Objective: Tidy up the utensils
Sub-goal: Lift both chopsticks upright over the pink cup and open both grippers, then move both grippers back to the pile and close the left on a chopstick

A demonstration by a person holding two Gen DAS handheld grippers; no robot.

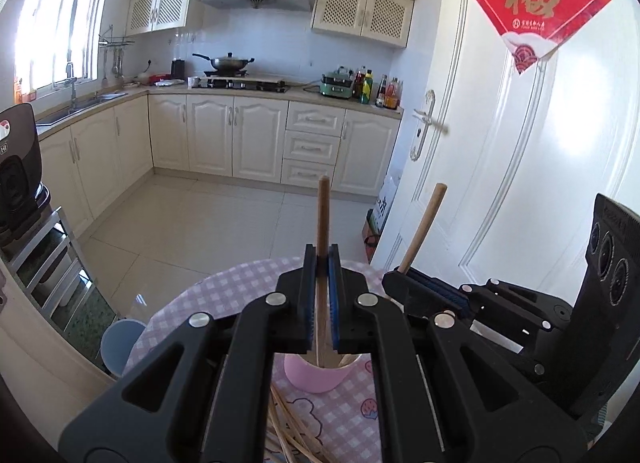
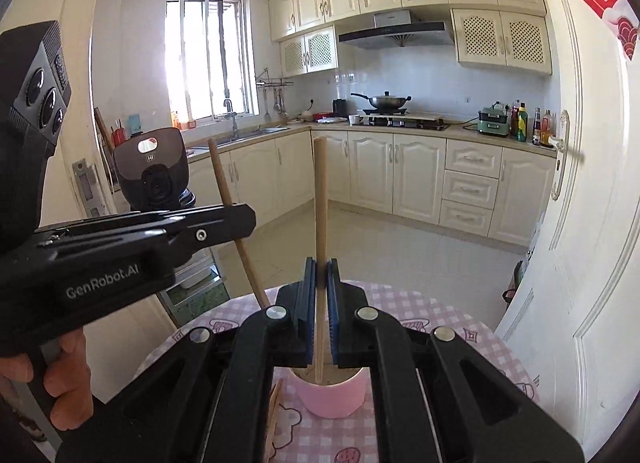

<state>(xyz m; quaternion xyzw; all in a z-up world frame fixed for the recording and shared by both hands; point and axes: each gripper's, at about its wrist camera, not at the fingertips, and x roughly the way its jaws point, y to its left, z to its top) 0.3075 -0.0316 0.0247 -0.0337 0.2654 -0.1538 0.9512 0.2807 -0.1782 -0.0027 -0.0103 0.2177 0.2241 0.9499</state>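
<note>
Pink checked tablecloth (image 2: 452, 315), cream kitchen cabinets (image 2: 416, 179)

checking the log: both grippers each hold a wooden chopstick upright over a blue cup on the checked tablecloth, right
Not quite: the cup is pink, not blue. The left wrist view shows the pink cylindrical cup below the left gripper, and the right wrist view shows it too. The rest holds: the left gripper holds a wooden chopstick, the right gripper holds another wooden chopstick, above the pink-and-white checked tablecloth.
</note>
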